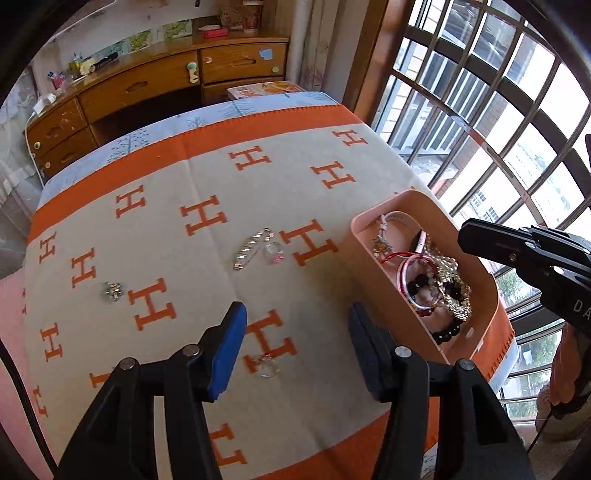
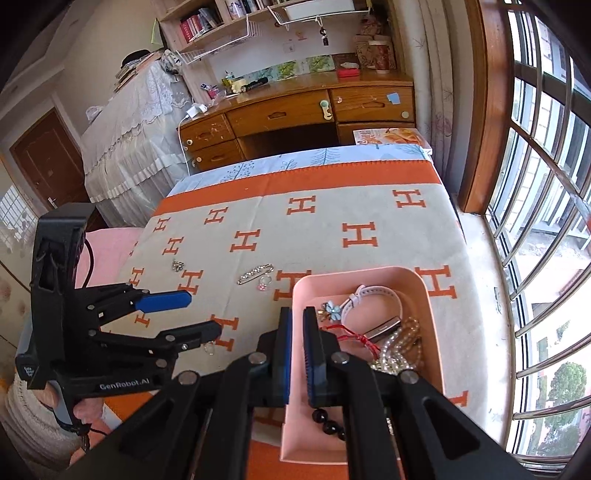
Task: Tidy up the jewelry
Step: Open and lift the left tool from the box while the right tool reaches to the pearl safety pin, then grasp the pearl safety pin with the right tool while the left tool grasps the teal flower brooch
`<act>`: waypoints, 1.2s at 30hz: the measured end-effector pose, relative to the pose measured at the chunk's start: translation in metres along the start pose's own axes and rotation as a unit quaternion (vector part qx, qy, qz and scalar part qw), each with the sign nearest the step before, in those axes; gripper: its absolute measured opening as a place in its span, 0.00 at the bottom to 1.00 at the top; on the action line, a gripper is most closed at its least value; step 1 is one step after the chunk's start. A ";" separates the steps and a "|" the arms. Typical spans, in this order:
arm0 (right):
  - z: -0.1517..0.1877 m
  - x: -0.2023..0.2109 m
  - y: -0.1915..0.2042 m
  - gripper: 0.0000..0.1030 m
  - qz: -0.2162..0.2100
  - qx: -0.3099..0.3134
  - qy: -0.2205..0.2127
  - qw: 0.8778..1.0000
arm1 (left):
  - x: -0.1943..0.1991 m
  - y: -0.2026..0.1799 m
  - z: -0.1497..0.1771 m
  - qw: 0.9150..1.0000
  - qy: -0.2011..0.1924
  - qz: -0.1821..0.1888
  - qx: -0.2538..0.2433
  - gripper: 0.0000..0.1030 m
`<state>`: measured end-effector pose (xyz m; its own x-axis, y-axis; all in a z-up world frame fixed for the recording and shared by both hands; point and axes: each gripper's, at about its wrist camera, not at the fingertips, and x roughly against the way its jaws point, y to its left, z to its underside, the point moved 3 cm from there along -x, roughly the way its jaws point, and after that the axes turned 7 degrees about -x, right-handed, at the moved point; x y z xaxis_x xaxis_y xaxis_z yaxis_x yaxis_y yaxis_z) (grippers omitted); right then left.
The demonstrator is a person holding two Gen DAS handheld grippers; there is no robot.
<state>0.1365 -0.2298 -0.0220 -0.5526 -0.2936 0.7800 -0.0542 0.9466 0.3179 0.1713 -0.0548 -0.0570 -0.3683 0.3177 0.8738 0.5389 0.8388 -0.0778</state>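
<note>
Home bedroom, blanket-covered bed (image 2: 332, 236), wooden desk (image 2: 295, 110) with drawers, bookshelves (image 2: 207, 22), barred window (image 2: 535, 184)

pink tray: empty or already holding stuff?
Holding stuff. The pink tray contains a watch, beaded bracelets and a flower brooch.

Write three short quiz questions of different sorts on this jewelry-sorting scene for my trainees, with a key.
1. True or false: the pink tray is empty.
2. Which gripper has its jaws open: A) left gripper B) right gripper?
3. Fill in: the rhinestone pin lies on the ____, outside the tray.

Key:
1. False; it holds a watch, bead bracelets and more.
2. A; nothing is between its fingers, while the right one is shut over the tray.
3. Blanket; a small ring lies beside the pin.
</note>
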 end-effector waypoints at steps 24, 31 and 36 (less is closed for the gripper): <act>-0.032 -0.153 0.048 0.25 -0.054 -0.184 0.219 0.957 | -0.004 0.189 0.033 0.991 0.026 -0.071 0.110 0.68; -0.023 -0.181 0.041 0.25 -0.020 -0.227 0.252 0.941 | -0.018 0.193 0.038 0.993 0.029 -0.051 0.100 0.68; -0.030 -0.188 0.035 0.25 0.012 -0.231 0.243 0.942 | -0.022 0.191 0.035 0.995 0.031 -0.043 0.083 0.68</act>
<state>0.2631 -0.1455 -0.1412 -0.0963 -0.4058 0.9089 0.3839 0.8273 0.4101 0.2560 0.1141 -0.1079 -0.3581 0.2181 0.9079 0.3734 0.9247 -0.0749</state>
